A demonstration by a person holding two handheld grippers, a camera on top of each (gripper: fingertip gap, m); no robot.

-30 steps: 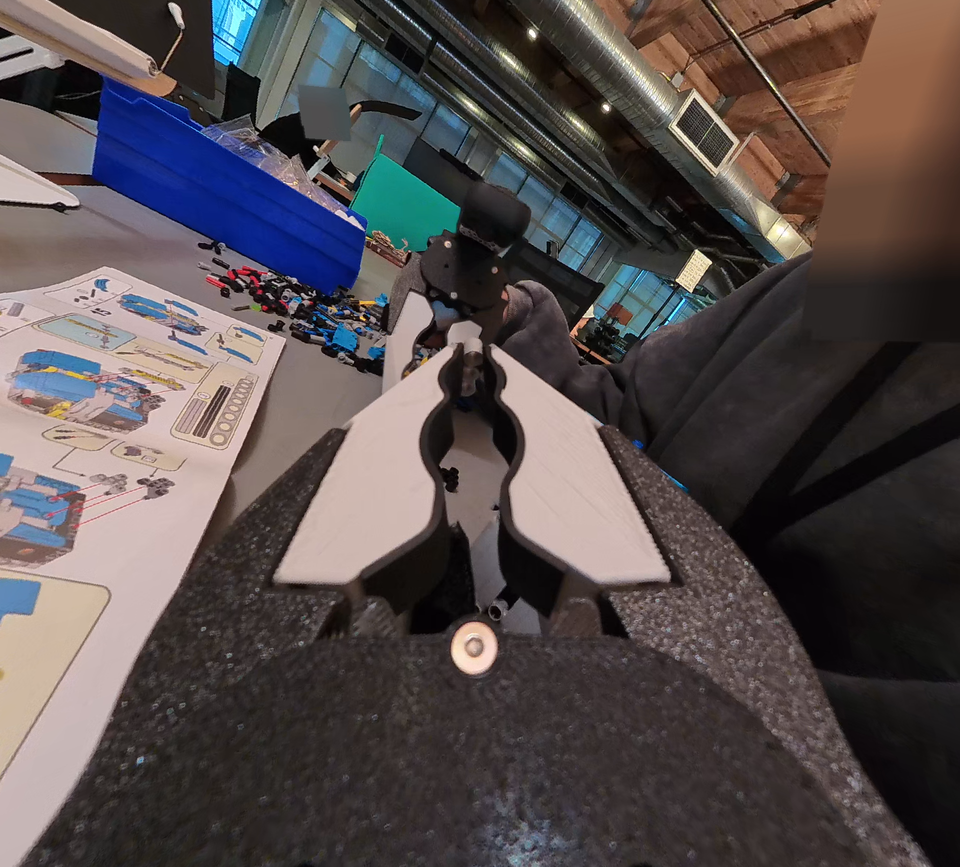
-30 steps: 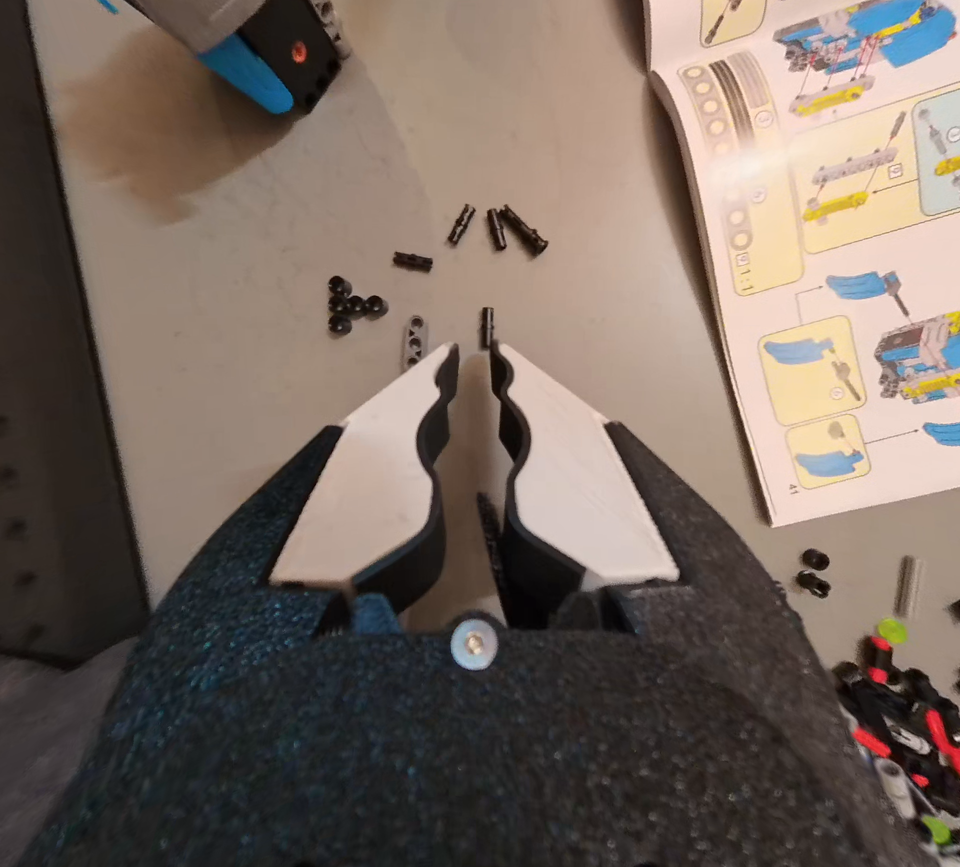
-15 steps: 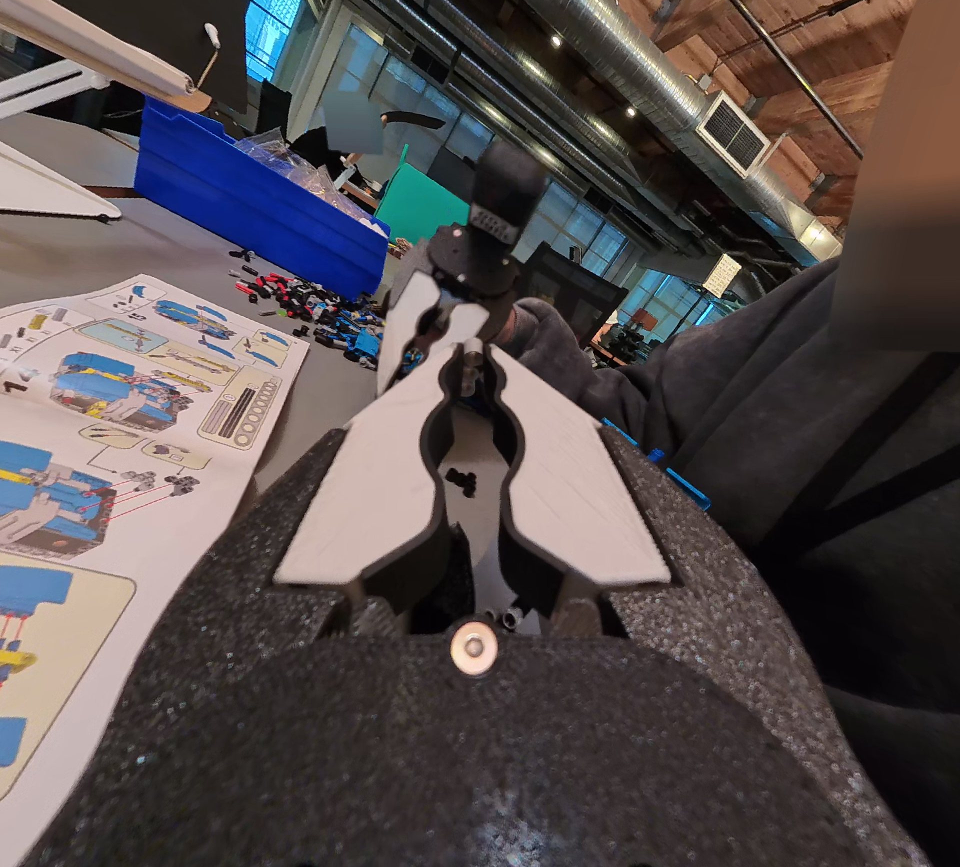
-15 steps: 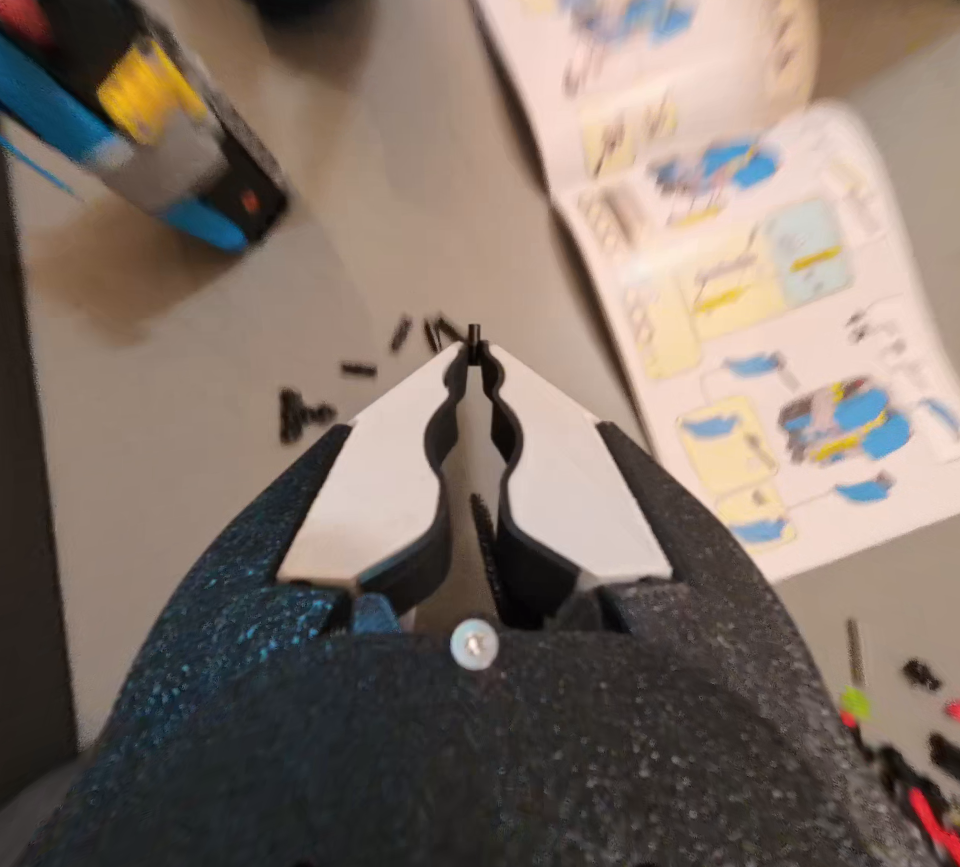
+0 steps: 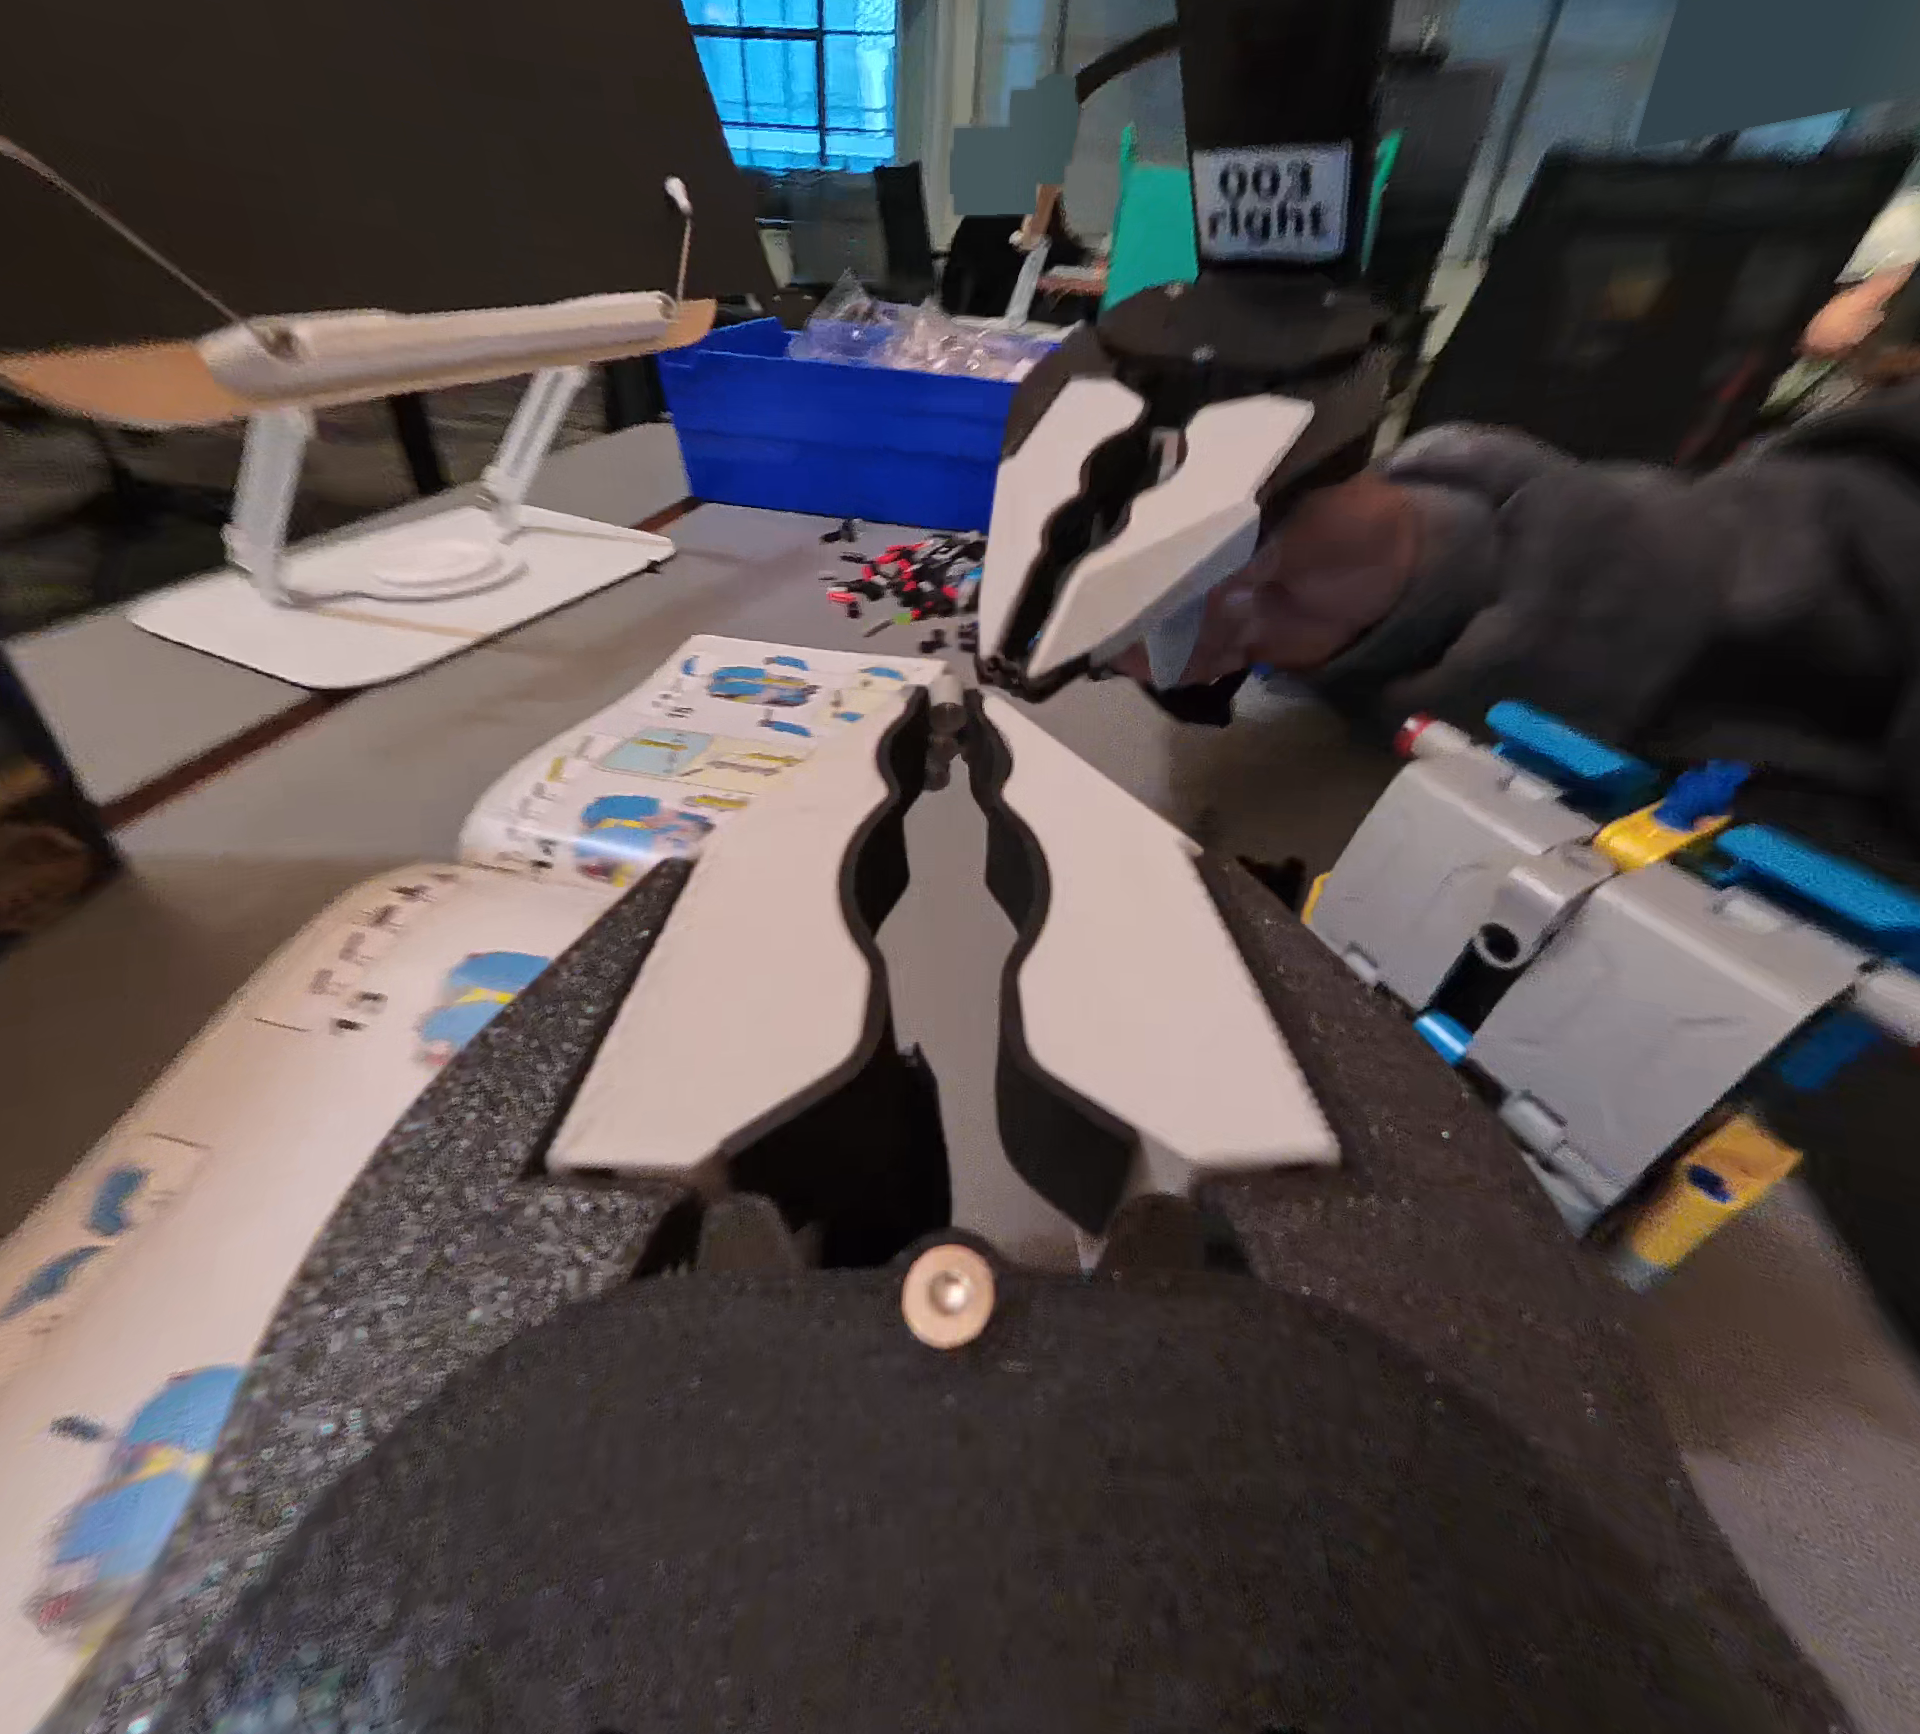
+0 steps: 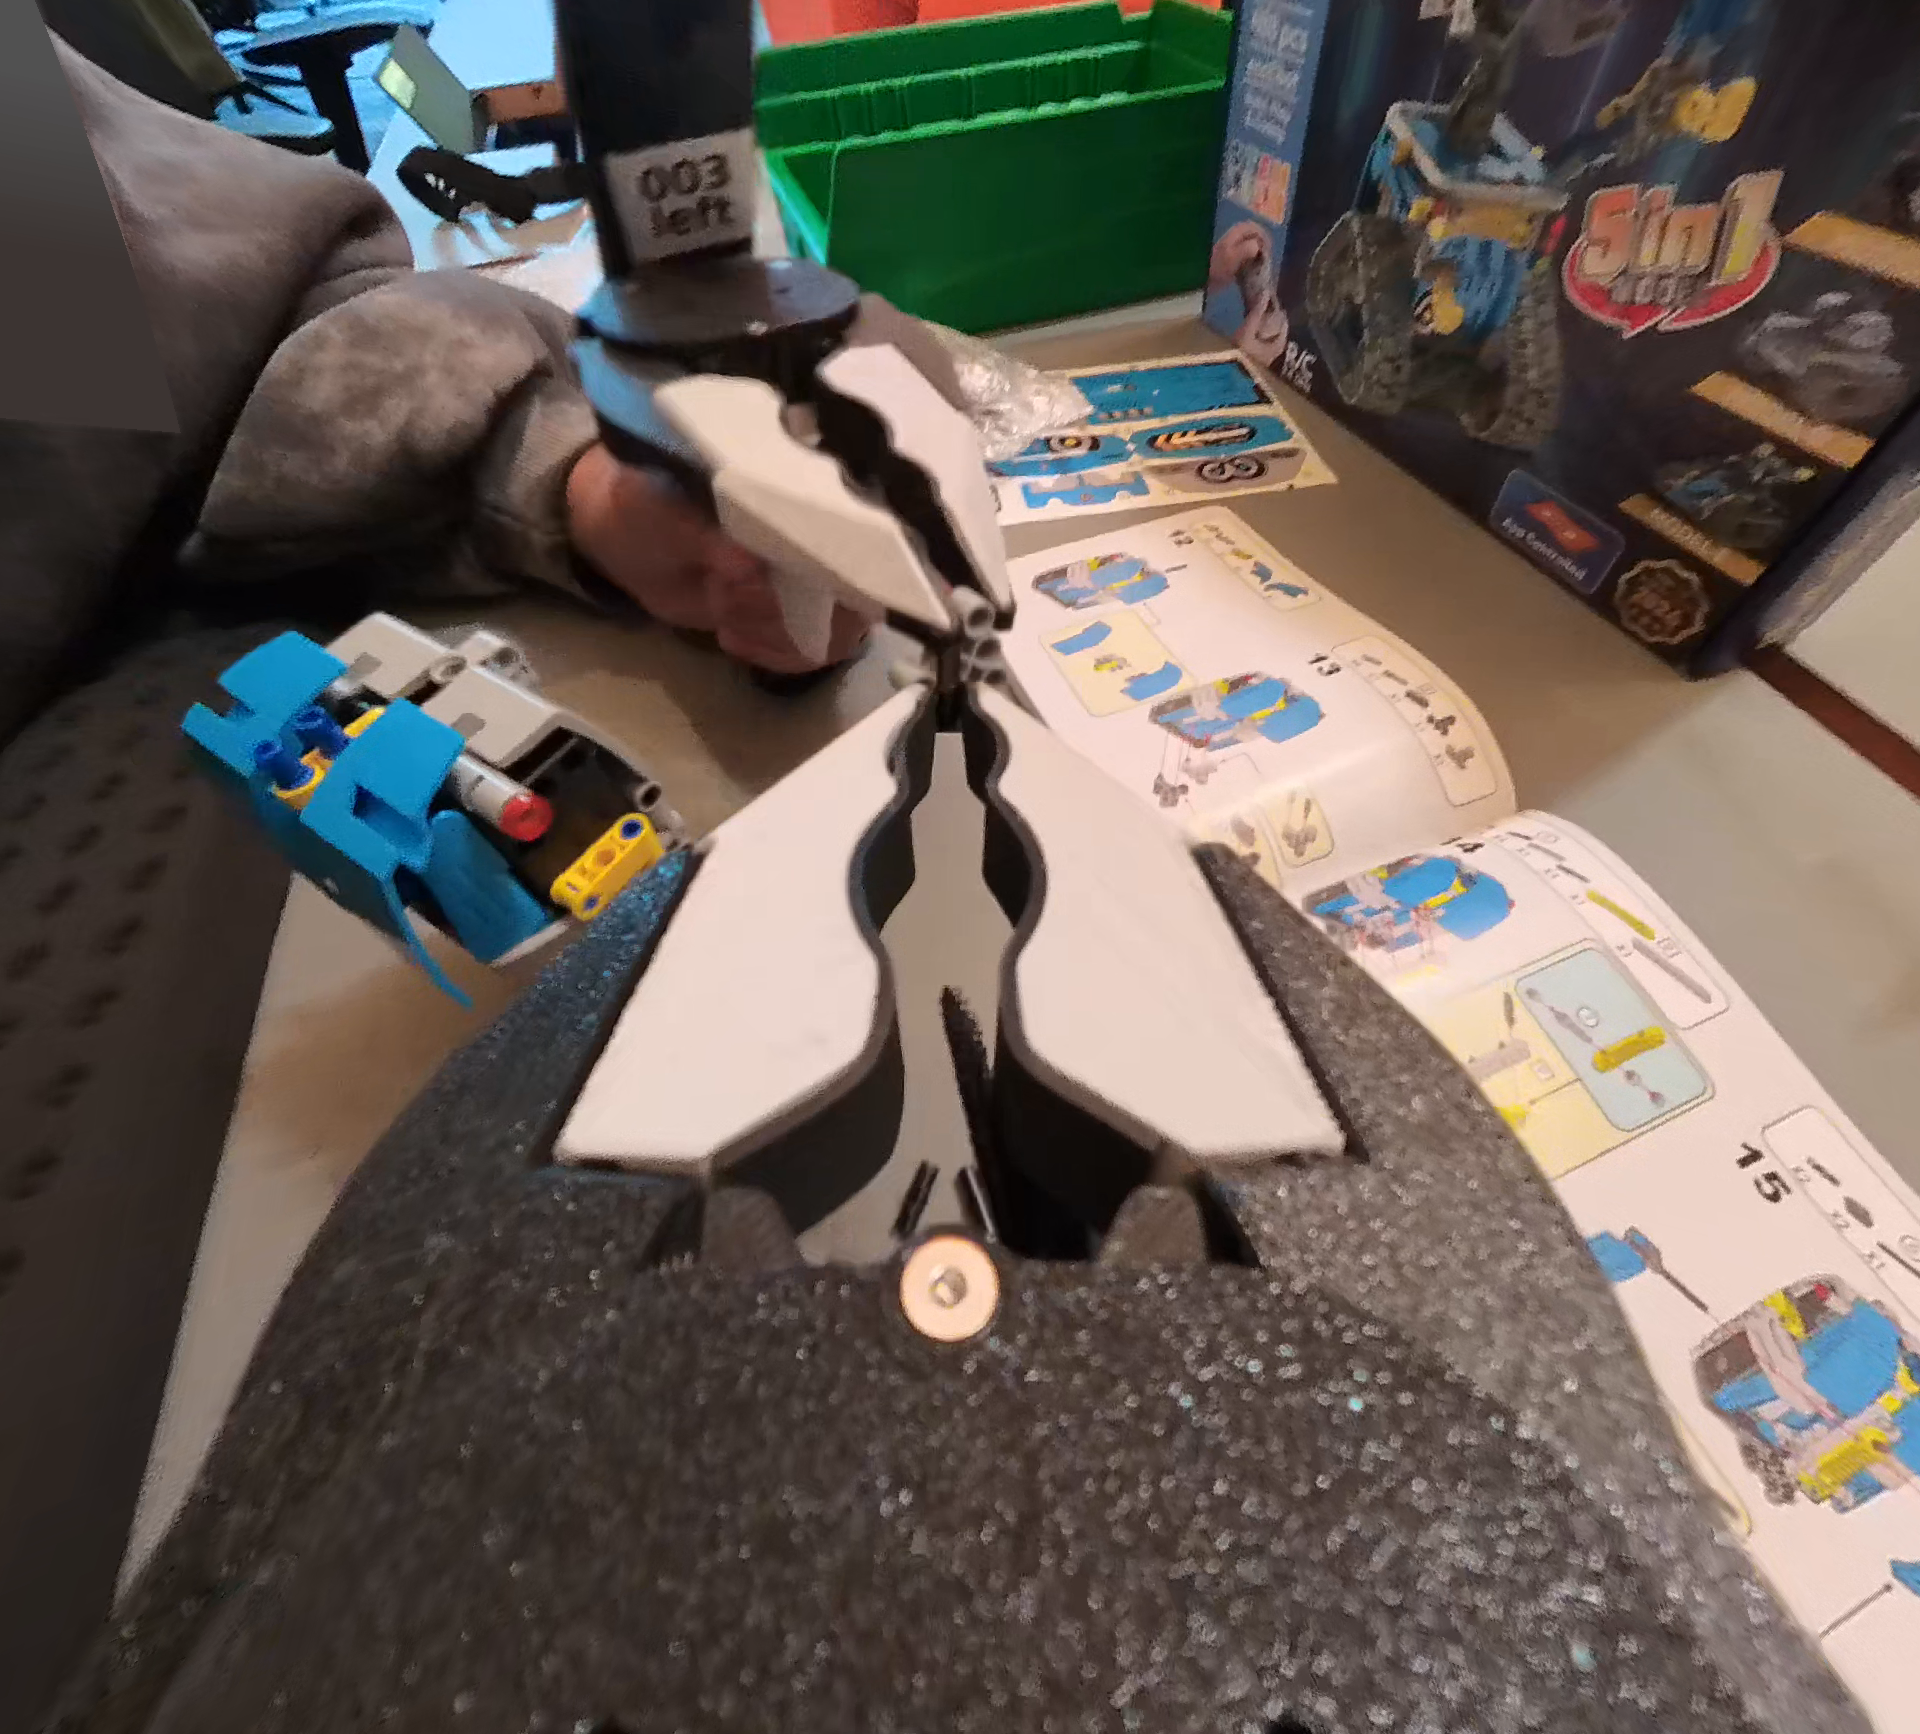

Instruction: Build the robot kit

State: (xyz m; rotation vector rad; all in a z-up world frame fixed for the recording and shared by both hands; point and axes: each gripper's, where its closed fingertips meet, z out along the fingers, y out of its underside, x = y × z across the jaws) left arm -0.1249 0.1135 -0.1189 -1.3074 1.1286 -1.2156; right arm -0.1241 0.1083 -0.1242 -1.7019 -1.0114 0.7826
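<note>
My left gripper [image 5: 945,716] is shut on a small grey holed beam [image 5: 945,734] at its tips. In the right wrist view the left gripper [image 6: 971,619] shows ahead, with the grey beam [image 6: 979,637] sticking out of it. My right gripper [image 6: 948,705] is shut on a short black pin [image 6: 948,692]. The pin's end is right at the beam, and I cannot tell whether they touch. In the left wrist view the right gripper [image 5: 1023,668] points down, just beyond my left tips. A person's hand [image 6: 717,583] holds the left gripper.
A partly built grey, blue and yellow model [image 5: 1558,967] [image 6: 436,801] lies beside the grippers. An open instruction booklet [image 6: 1351,801] [image 5: 717,754] lies below them. Loose parts [image 5: 904,572], a blue bin [image 5: 831,437], a white stand [image 5: 416,562], a green bin [image 6: 997,157] and a toy box [image 6: 1558,178] ring the table. Less than 4 cm separates the two grippers' tips.
My right gripper closed on a black pin on the table, lifted it and swung up to face the left gripper. The left gripper tilted down level; the tips now meet.
</note>
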